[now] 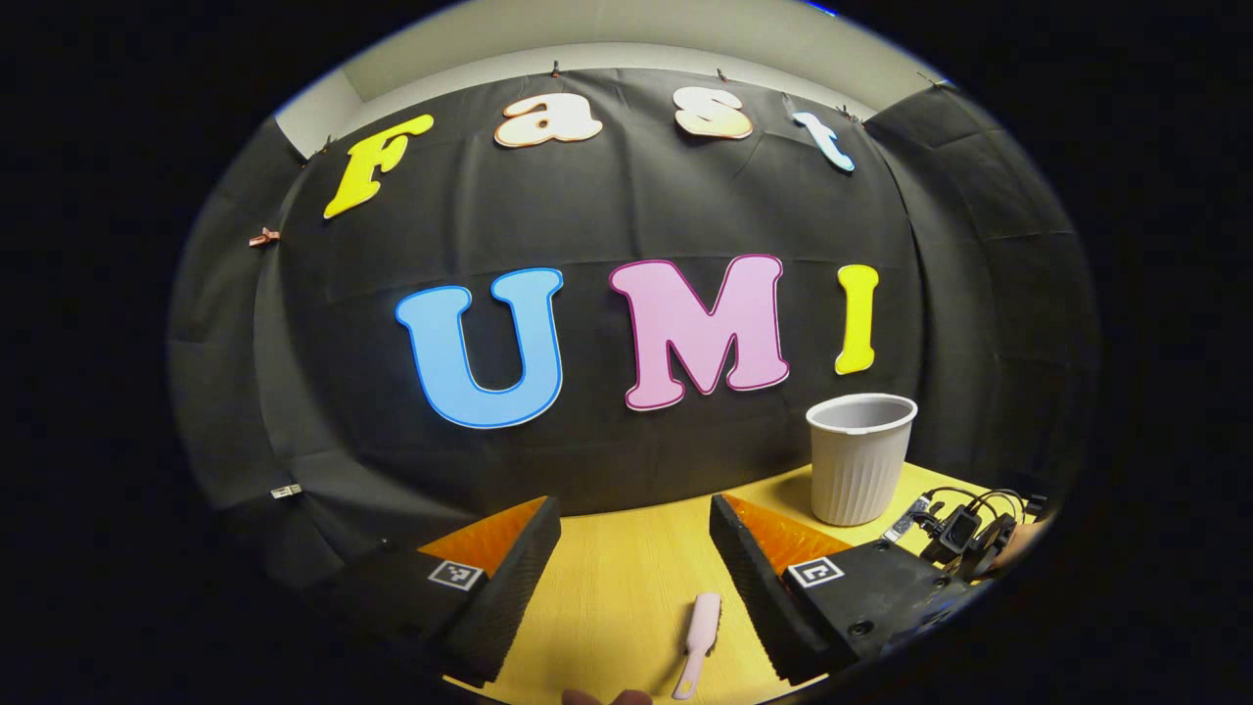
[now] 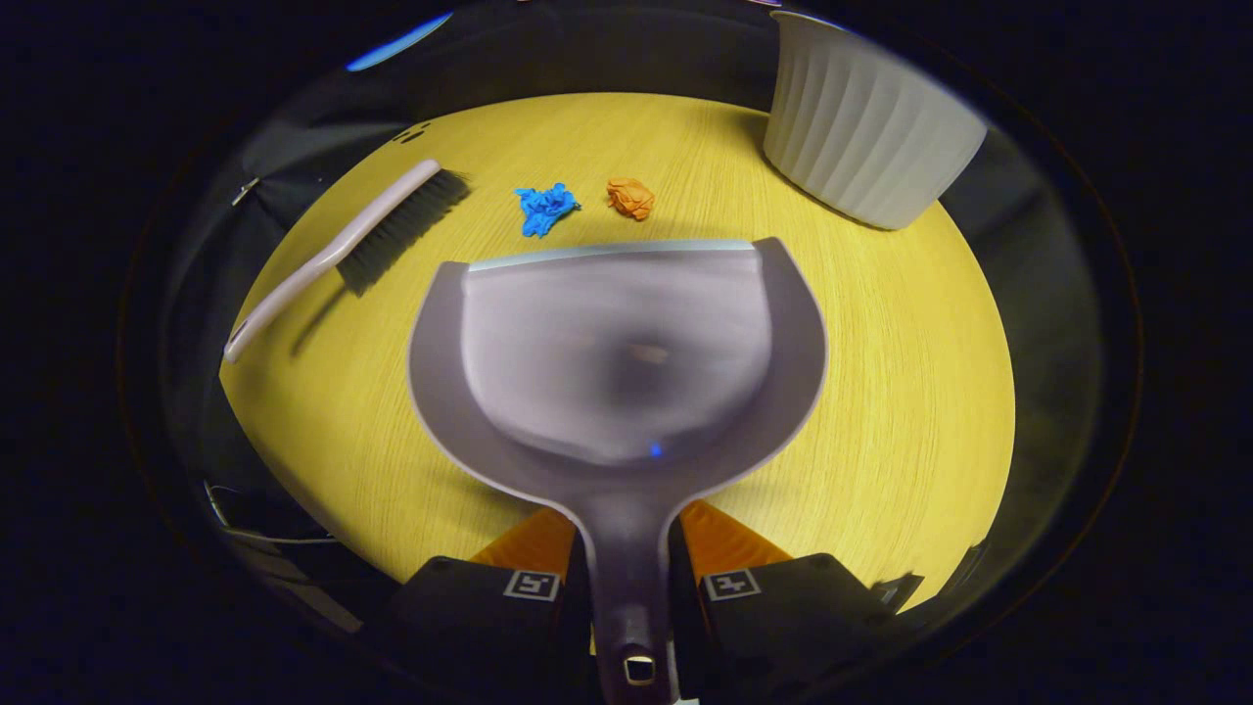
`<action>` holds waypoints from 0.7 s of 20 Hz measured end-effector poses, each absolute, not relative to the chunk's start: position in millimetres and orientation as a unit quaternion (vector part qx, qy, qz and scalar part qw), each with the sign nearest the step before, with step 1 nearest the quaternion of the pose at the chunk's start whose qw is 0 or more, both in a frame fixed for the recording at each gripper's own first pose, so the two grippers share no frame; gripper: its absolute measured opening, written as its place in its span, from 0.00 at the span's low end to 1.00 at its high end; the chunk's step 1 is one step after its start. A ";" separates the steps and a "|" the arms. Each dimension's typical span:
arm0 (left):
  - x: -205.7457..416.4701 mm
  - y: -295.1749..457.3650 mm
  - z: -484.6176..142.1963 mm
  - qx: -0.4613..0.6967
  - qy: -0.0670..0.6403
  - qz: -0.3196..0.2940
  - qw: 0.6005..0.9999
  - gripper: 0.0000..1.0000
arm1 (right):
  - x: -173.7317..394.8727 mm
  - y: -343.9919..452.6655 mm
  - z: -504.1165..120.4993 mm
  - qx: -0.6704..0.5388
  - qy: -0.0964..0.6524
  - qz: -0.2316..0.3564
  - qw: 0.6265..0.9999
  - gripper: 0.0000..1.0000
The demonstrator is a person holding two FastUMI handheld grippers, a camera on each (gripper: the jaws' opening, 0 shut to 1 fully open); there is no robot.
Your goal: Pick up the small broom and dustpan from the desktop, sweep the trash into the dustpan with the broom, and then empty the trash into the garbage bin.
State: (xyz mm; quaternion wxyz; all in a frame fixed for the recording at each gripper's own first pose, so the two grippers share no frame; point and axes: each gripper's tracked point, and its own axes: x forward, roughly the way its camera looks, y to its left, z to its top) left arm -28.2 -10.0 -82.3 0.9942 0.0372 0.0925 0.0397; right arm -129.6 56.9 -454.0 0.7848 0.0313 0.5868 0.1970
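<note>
Dustpan [image 2: 626, 352] handle clamped btwn right fingers [image 2: 744, 587]; broom [image 2: 343, 245] apart, left.

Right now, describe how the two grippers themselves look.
The left gripper has two wedge-shaped fingers on blocky black housings, each bearing a small square black-and-white marker. The right gripper has the same black housings and square markers.

From my left gripper view, the pale broom handle [image 1: 698, 643] runs off the near edge, so I cannot see its bristles there. A tangle of cables and small black devices [image 1: 964, 529] at the far right is too small to identify. In the right gripper view, the bin [image 2: 863, 122] is cut off at the top, and the dustpan [image 2: 617, 352] has a blurred inside.
</note>
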 end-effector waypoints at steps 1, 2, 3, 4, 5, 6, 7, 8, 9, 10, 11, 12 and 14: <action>-26.2 -10.0 -89.3 0.037 0.101 0.037 0.993 0.97 | -126.3 58.1 -446.4 0.037 0.573 0.199 0.794 0.37; -23.7 -12.2 -100.3 0.034 0.115 0.031 0.992 0.97 | -129.5 56.4 -441.2 0.034 0.571 0.204 0.795 0.37; -21.1 -15.2 -113.1 0.031 0.133 0.022 0.990 0.97 | -130.6 53.7 -434.7 0.033 0.566 0.208 0.797 0.37; -20.6 -18.8 -130.4 0.027 0.154 0.012 0.988 0.97 | -135.0 50.9 -431.5 0.028 0.567 0.214 0.795 0.37; -18.7 -22.6 -147.8 0.024 0.177 0.003 0.984 0.97 | -135.9 47.3 -426.7 0.025 0.562 0.215 0.798 0.37; -17.5 -27.2 -167.9 0.020 0.204 -0.011 0.979 0.97 | -137.7 43.1 -423.6 0.020 0.558 0.217 0.801 0.41; -18.3 -33.8 -192.1 0.014 0.237 -0.026 0.971 0.97 | -139.2 38.7 -420.2 0.016 0.555 0.217 0.803 0.37; -21.4 -40.3 -215.8 0.007 0.271 -0.043 0.961 0.97 | -140.4 35.7 -417.2 0.015 0.552 0.218 0.805 0.37; -25.7 -47.8 -238.3 0.000 0.309 -0.059 0.949 0.97 | -141.6 32.5 -414.2 0.016 0.549 0.217 0.807 0.37; -28.7 -51.5 -262.9 -0.006 0.349 -0.074 0.934 0.97 | -142.3 29.7 -410.9 0.018 0.546 0.215 0.809 0.37; -34.2 -56.6 -282.6 -0.009 0.387 -0.088 0.918 0.97 | -143.1 27.4 -408.2 0.021 0.544 0.214 0.811 0.37; -38.1 -58.5 -300.2 -0.009 0.420 -0.096 0.902 0.98 | -144.5 23.9 -405.6 0.022 0.542 0.211 0.813 0.37; -45.8 -62.0 -334.5 -0.011 0.477 -0.103 0.873 0.96 | -146.3 18.5 -403.1 0.022 0.539 0.207 0.816 0.37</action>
